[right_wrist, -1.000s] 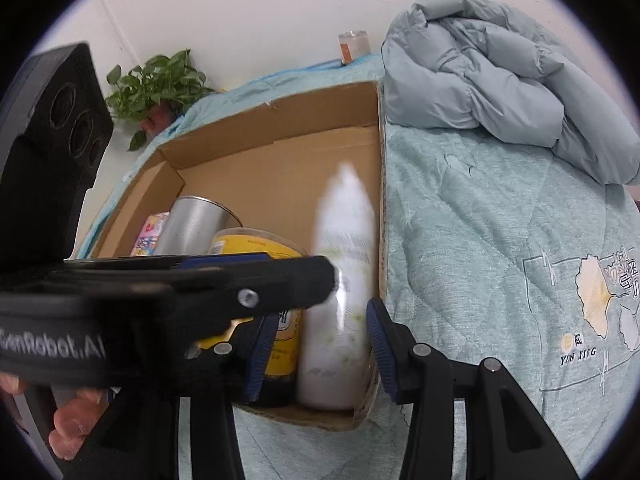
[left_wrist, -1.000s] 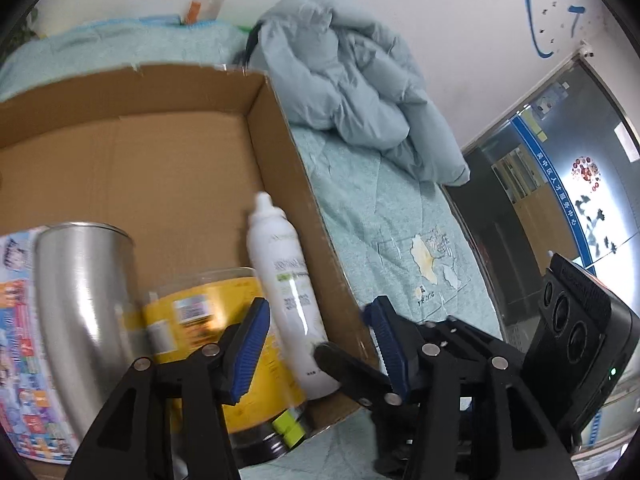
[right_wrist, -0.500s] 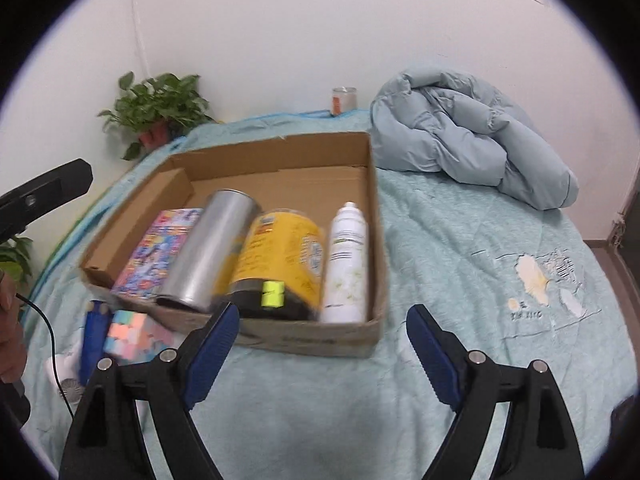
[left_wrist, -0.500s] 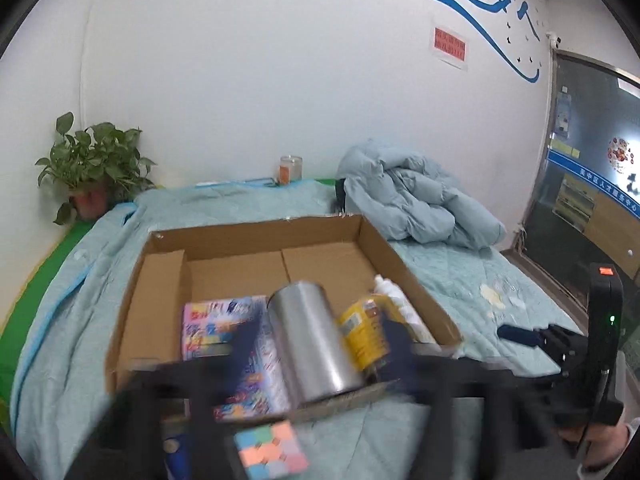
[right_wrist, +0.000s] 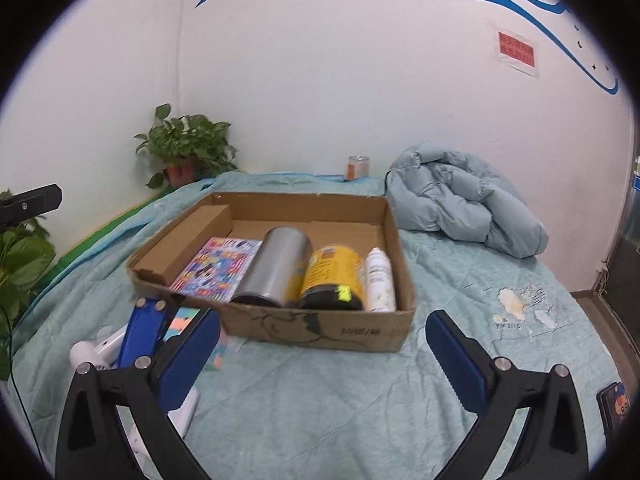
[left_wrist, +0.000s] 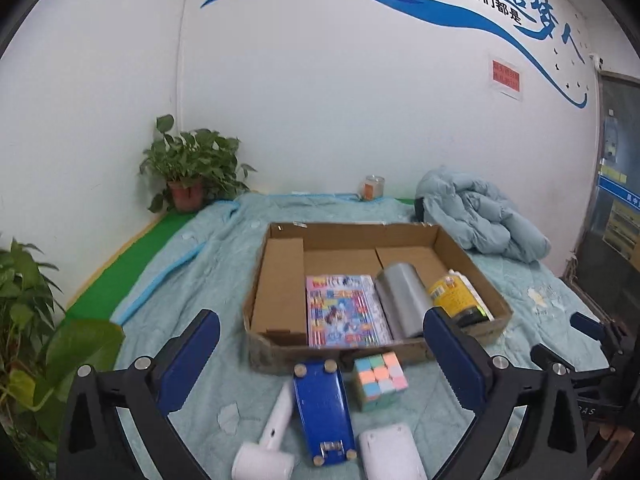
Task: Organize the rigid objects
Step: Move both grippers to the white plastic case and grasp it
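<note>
A cardboard box [left_wrist: 276, 292] [right_wrist: 320, 330] lies on the bed. In it lie a colourful book [left_wrist: 342, 312] [right_wrist: 216, 268], a steel tumbler [left_wrist: 400, 304] [right_wrist: 276, 268], a yellow can [left_wrist: 456, 296] [right_wrist: 334, 276] and a white spray bottle [right_wrist: 380, 280]. In front of the box lie a pastel cube [left_wrist: 380, 380], a blue stapler-like tool [left_wrist: 322, 408] [right_wrist: 142, 332], a white handheld device [left_wrist: 268, 436] and a white block [left_wrist: 390, 456]. My left gripper [left_wrist: 320, 360] is open and empty above these. My right gripper [right_wrist: 320, 352] is open and empty before the box.
A crumpled light-blue duvet [left_wrist: 480, 216] [right_wrist: 460, 204] lies behind the box at the right. Potted plants [left_wrist: 192, 164] stand at the back left corner and at the left edge [left_wrist: 24, 312]. A small can [left_wrist: 374, 188] stands by the wall. A dark phone [right_wrist: 614, 404] lies at far right.
Both grippers have pulled back and up from the box, leaving the spray bottle lying in it. Both jaws have opened wide. The whole box and loose items in front now show.
</note>
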`<state>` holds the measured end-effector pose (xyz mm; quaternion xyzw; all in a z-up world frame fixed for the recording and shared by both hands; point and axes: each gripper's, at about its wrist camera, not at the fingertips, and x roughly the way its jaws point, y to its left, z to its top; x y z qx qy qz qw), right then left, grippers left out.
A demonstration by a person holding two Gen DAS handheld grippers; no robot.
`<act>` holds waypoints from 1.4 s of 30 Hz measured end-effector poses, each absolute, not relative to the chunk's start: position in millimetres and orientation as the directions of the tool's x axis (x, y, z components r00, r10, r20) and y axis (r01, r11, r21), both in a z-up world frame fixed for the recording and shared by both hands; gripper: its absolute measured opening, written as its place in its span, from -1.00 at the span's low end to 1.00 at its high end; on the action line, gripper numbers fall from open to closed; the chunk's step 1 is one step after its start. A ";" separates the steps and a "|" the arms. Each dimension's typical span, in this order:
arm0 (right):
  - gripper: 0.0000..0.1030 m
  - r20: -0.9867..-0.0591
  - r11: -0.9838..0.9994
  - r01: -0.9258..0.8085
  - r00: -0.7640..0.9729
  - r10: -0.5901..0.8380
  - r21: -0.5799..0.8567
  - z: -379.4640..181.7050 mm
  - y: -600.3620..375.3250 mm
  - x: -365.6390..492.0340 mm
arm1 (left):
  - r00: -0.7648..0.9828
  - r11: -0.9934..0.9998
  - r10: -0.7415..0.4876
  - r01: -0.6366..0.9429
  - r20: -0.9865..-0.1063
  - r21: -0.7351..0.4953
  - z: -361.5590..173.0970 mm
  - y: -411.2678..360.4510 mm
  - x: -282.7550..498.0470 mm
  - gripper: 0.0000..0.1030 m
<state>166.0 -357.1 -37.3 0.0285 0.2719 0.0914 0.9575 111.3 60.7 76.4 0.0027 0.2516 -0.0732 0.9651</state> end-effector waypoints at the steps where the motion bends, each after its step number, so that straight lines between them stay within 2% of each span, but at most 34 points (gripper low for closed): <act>1: 0.99 -0.517 0.980 -0.172 0.832 0.200 0.103 -39.0 -352.4 161.6 | 0.850 0.988 -0.152 0.152 -0.505 -0.040 67.9 63.9 105.5 0.99; 5: 0.99 -0.530 0.956 -0.259 0.796 0.293 0.139 -51.9 -336.0 144.0 | 0.788 0.983 -0.185 0.159 -0.588 -0.096 32.9 64.9 102.4 0.99; 7: 0.99 -0.537 0.918 -0.350 0.746 0.394 0.187 -62.8 -326.2 133.3 | 0.724 0.971 -0.240 0.167 -0.646 -0.174 5.6 67.3 101.1 0.99; 11: 0.99 -0.567 0.837 -0.467 0.623 0.539 0.284 -89.6 -303.5 116.7 | 0.615 0.939 -0.342 0.186 -0.710 -0.291 -41.7 59.4 98.6 0.98; 15: 0.99 -0.627 0.821 -0.482 0.547 0.555 0.307 -116.3 -282.8 111.3 | 0.527 0.909 -0.416 0.227 -0.742 -0.348 -76.5 44.0 98.0 0.96; 23: 0.99 -0.663 0.817 -0.473 0.500 0.557 0.330 -127.3 -265.7 125.0 | 0.359 0.828 -0.561 0.263 -0.746 -0.495 -115.8 19.9 121.8 0.51; 25: 0.98 -0.668 0.815 -0.476 0.492 0.559 0.331 -129.0 -262.4 126.7 | 0.365 0.841 -0.541 0.242 -0.757 -0.484 -119.1 17.8 126.9 0.51; 27: 0.95 -0.671 0.808 -0.486 0.479 0.565 0.333 -132.5 -258.6 131.5 | 0.365 0.846 -0.534 0.228 -0.763 -0.483 -119.5 17.8 131.9 0.40; 29: 0.85 -0.679 0.800 -0.491 0.459 0.574 0.345 -136.2 -255.3 135.9 | 0.359 0.843 -0.539 0.226 -0.762 -0.489 -119.6 18.6 135.3 0.19; 31: 0.77 -0.694 0.798 -0.481 0.433 0.575 0.362 -142.0 -252.5 143.9 | 0.339 0.837 -0.546 0.226 -0.766 -0.498 -122.4 17.7 137.0 0.18; 35: 0.47 -0.718 0.805 -0.439 0.396 0.573 0.400 -152.5 -251.5 157.4 | 0.290 0.846 -0.533 0.197 -0.795 -0.495 -135.1 14.3 138.7 0.18; 36: 0.45 -0.720 0.806 -0.431 0.392 0.573 0.406 -154.8 -251.6 158.5 | 0.287 0.847 -0.531 0.198 -0.797 -0.493 -137.5 13.6 137.4 0.17; 40: 0.38 -0.714 0.805 -0.429 0.399 0.576 0.409 -157.8 -250.7 152.7 | 0.322 0.858 -0.514 0.206 -0.795 -0.471 -140.8 10.4 130.7 -0.13; 42: 0.36 -0.716 0.810 -0.430 0.405 0.569 0.399 -156.3 -249.3 148.5 | 0.321 0.853 -0.522 0.197 -0.790 -0.483 -141.0 11.8 128.2 -0.20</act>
